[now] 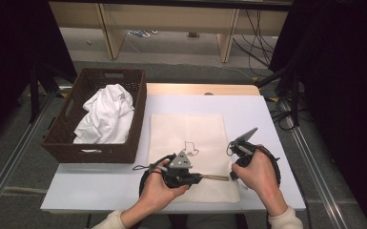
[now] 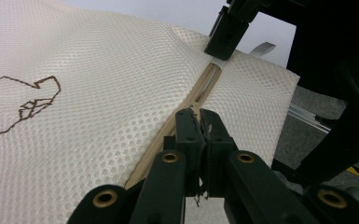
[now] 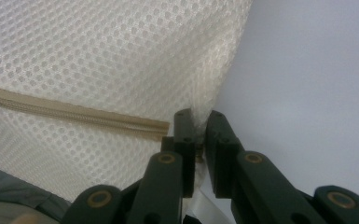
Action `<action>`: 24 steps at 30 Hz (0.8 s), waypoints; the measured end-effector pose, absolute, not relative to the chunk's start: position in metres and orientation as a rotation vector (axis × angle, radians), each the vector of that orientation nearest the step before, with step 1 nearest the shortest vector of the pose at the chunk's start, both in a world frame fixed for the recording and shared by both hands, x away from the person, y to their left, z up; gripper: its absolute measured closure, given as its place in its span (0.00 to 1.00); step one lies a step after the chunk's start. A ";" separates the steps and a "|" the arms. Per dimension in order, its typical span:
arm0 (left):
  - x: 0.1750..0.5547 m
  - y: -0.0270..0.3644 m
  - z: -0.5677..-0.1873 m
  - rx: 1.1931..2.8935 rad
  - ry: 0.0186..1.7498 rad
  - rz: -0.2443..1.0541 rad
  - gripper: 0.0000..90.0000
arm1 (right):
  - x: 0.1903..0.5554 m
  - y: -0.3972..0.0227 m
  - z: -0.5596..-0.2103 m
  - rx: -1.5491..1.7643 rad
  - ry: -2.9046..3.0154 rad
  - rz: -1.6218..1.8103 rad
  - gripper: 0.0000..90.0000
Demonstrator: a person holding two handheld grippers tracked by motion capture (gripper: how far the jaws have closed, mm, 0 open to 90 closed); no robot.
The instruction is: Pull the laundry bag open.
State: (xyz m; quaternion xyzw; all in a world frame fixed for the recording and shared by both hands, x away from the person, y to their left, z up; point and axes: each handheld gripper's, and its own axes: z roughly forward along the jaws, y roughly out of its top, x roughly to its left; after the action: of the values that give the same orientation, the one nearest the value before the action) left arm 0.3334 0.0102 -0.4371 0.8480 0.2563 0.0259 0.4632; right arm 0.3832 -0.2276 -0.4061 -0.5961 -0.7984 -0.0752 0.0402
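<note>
Black jaws of the left gripper (image 2: pixel 200 122) are pressed together on the zipper (image 2: pixel 200 91) of a cream mesh laundry bag (image 1: pixel 187 138), most likely on its slider or pull, though the pads hide the piece itself. From that pinch the tan zipper tape runs straight ahead toward the right gripper (image 3: pixel 198 122), whose jaws are clamped on the bag's mesh edge just past the zipper's end. So the zipper's long axis lies on the line between the two grippers, along the bag's near edge, left to right in the high view. Judging by this, the coming move is a pull along that line while the right hand (image 1: pixel 257 171) anchors the corner; the left hand (image 1: pixel 159 183) is the one on the zipper and must do the travelling.

Outward, the bag lies flat on a pale white table (image 1: pixel 262 119), a dark line drawing on its upper face. Well to the left stands a dark wicker basket (image 1: pixel 138 114) holding crumpled white cloth (image 1: pixel 106 114). Beyond the table are grey floor, wooden furniture legs and loose cables, with black curtains at both sides.
</note>
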 end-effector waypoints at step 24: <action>0.333 0.025 -0.437 2.080 0.664 0.061 0.97 | 0.383 -0.230 -0.405 -1.845 -2.442 -0.235 0.94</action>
State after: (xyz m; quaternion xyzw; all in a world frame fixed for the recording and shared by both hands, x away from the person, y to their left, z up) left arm 0.3330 0.0251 -0.4366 0.8452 0.2700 0.0247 0.4606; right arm 0.3833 -0.2300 -0.4049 -0.6006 -0.7951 -0.0766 0.0360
